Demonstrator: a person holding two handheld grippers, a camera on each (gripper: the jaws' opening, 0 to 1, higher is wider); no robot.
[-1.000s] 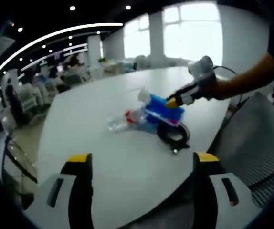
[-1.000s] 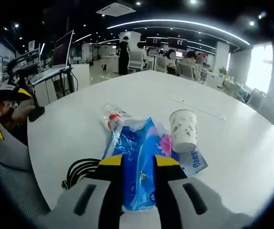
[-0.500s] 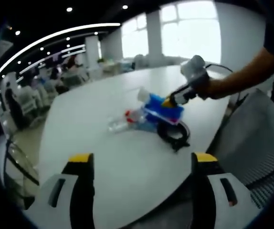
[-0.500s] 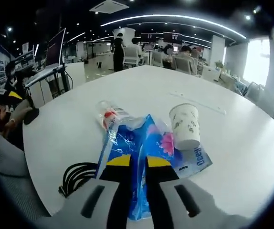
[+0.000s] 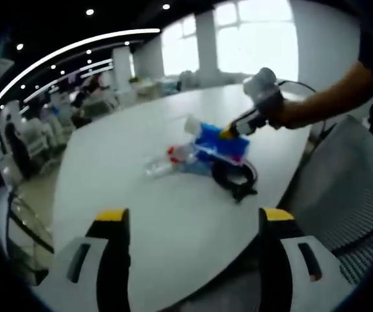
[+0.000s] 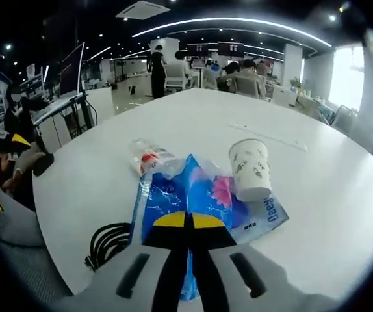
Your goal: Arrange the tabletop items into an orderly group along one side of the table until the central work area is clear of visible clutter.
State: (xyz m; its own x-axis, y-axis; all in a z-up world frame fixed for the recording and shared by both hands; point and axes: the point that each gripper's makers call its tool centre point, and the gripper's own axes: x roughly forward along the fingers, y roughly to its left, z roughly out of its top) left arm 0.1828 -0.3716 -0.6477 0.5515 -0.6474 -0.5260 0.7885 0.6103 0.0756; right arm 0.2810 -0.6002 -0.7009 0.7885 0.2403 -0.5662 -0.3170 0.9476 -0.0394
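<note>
On the white counter (image 6: 316,195), a coiled black cable (image 6: 108,242) lies left, beside a clear bottle (image 6: 153,158). The right tongs (image 6: 188,221) are pinched shut on the near edge of the blue packet (image 6: 193,195); it looks light, soft and crinkly. A tippable paper cup (image 6: 250,170) crowds its right. The left tongs (image 5: 188,218) hover wide open, empty.

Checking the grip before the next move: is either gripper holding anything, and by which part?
The right gripper is shut on the blue plastic tissue pack, pinching its near edge. The left gripper is open, holding nothing.
</note>
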